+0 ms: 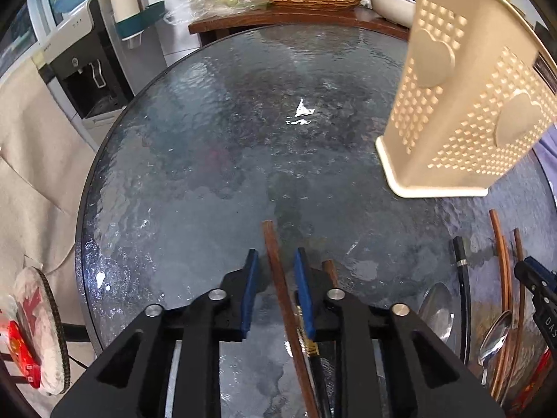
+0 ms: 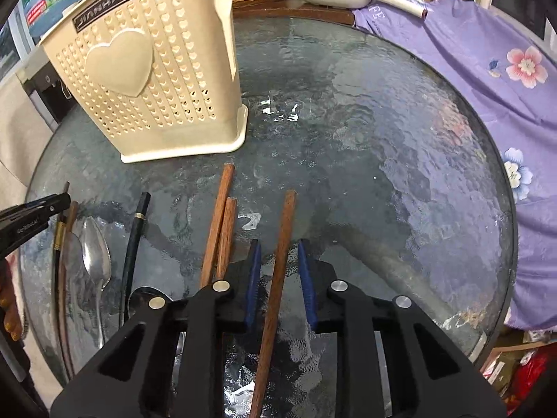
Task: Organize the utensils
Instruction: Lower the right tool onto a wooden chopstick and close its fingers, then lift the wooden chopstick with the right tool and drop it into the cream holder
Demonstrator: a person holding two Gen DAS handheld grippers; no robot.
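The left gripper (image 1: 276, 256) points steeply down at the glass table (image 1: 209, 160), its blue pads narrowed around a brown chopstick (image 1: 278, 278) that runs up between them; a visible gap remains on each side, so the pads are not pressing on it. Just right of that gripper lie a second brown stick end (image 1: 330, 271) and a black chopstick with a gold band (image 1: 306, 334), partly hidden under the right finger.

The right gripper (image 2: 278, 249) is tilted down the same way, jaws likewise narrow and straddling another brown chopstick (image 2: 278, 271) without clamping it. Immediately to its left two more brown chopsticks (image 2: 217, 230) lie side by side, touching. Further left are a black chopstick (image 2: 134, 240) with a metal ring, a steel spoon (image 2: 95, 254), and a second spoon bowl (image 2: 146, 296) half hidden behind the gripper body. At the far left edge, beside the tip of the other gripper, lie a thin dark stick and a black gold-banded one, though the fisheye warp makes them hard to separate.

The cream utensil holder (image 2: 146, 66), perforated and bearing raised hearts, stands upright on the table beyond the utensils, well apart from both grippers, with nothing between it and the sticks. A purple flowered cloth (image 2: 487, 80) drapes past the table's right rim.
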